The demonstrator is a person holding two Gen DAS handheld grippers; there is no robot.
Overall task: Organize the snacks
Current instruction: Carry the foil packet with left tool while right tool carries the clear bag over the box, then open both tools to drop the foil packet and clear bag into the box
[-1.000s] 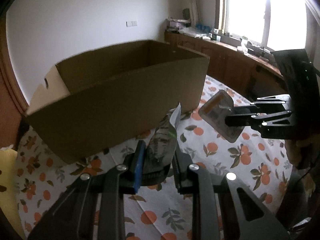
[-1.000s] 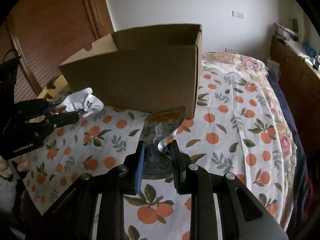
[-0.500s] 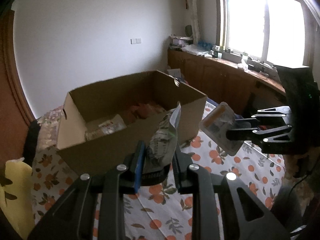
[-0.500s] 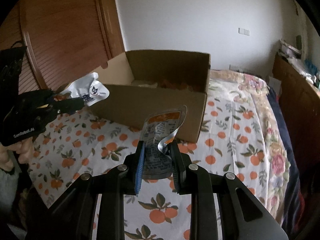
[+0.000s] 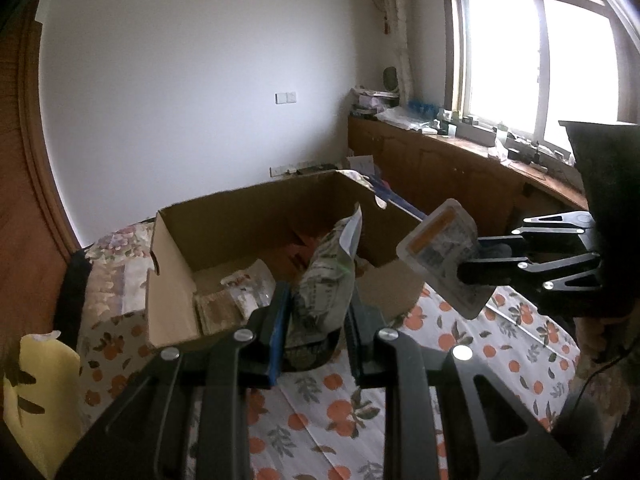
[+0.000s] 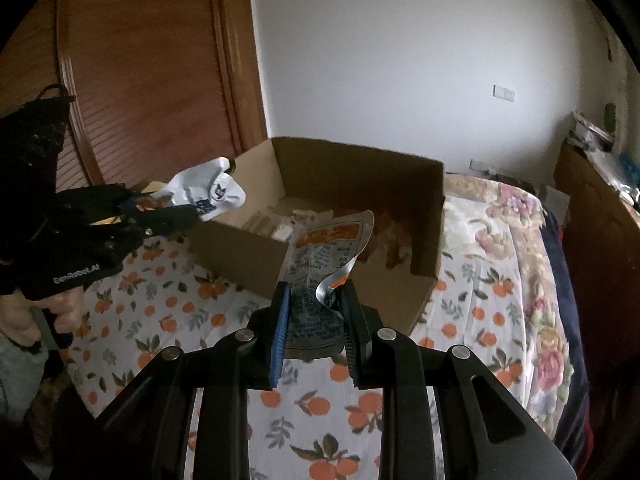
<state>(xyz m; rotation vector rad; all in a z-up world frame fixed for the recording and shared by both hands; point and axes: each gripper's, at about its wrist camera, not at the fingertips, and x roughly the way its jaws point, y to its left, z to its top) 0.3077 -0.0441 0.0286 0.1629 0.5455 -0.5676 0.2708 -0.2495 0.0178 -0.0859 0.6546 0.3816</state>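
Now the big bed cover (image 6: 492, 292) with orange fruit on it holds a brown cardboard box (image 6: 320, 272), and the box is open on top. Some snacks already lie inside it. Both packets are up in the air, near the box but not in it yet.

The left gripper (image 5: 316, 312) is squeezed tight on a puffy grey snack bag (image 5: 326, 276). The right gripper (image 6: 314, 312) is pinched on a flat silver packet with an orange stripe (image 6: 324, 256).

What could go wrong? If a gripper lets go too soon, its packet may hit the box wall and fall onto the bed. The two grippers are close, so they might bump over the box. The silver packet is held only by its bottom end, and it bends, so it could slip out.
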